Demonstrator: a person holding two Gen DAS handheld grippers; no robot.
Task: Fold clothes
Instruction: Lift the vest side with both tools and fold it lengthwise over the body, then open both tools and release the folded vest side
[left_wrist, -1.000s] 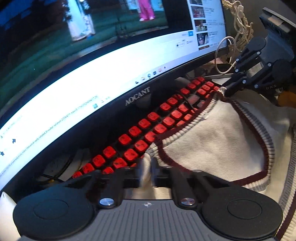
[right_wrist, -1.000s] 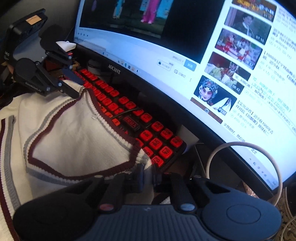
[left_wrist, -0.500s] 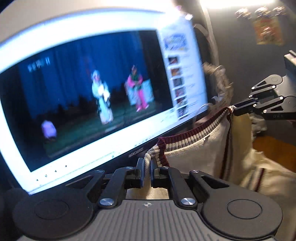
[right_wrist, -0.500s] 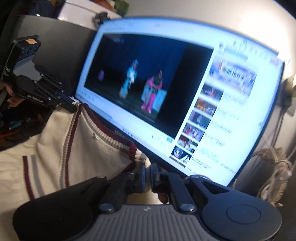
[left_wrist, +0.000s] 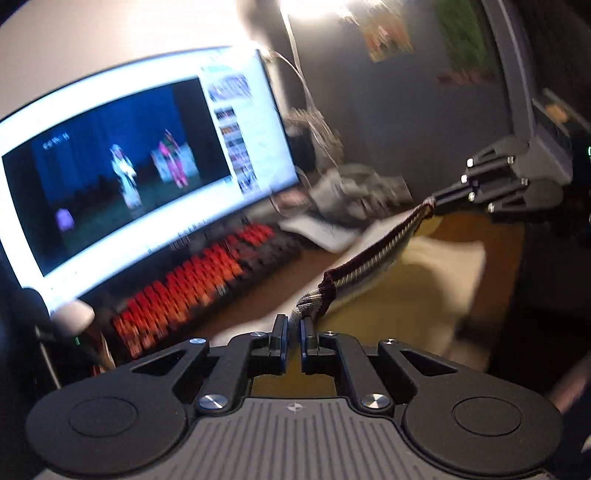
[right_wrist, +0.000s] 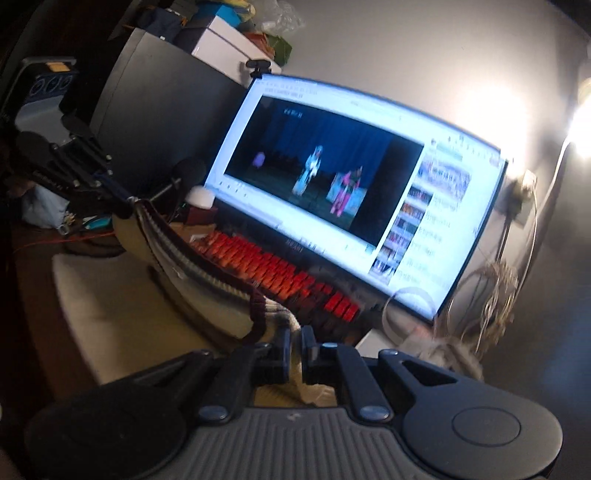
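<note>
The left gripper (left_wrist: 293, 328) was clenched on one end of the ribbed maroon-and-grey striped edge band of a cream knitted sweater (left_wrist: 413, 295), the fabric pinched between its two black fingers (left_wrist: 279, 334). The right gripper (right_wrist: 294, 341) was likewise clamped on the opposite end of the same band, with a fold of cream cloth bunched between its jaws. In the left wrist view the right gripper (left_wrist: 432, 203) appeared at the upper right, gripping the far end of the band; in the right wrist view the left gripper (right_wrist: 131, 199) appeared at the upper left, doing the same.

The striped band ran taut between the two grippers, raised above the desk. The sweater body (right_wrist: 122, 306) hung and draped below the band, partly resting on the brown wooden desk surface (left_wrist: 495, 236).

Beyond the garment lay a black keyboard with red keys (left_wrist: 192, 291), near but apart from the raised band. Behind the keyboard stood a wide curved monitor (right_wrist: 354, 199), lit and showing a stage video beside a column of thumbnails. A bundle of pale cables (right_wrist: 495, 295) hung at the monitor's right end. Both views were motion-blurred
</note>
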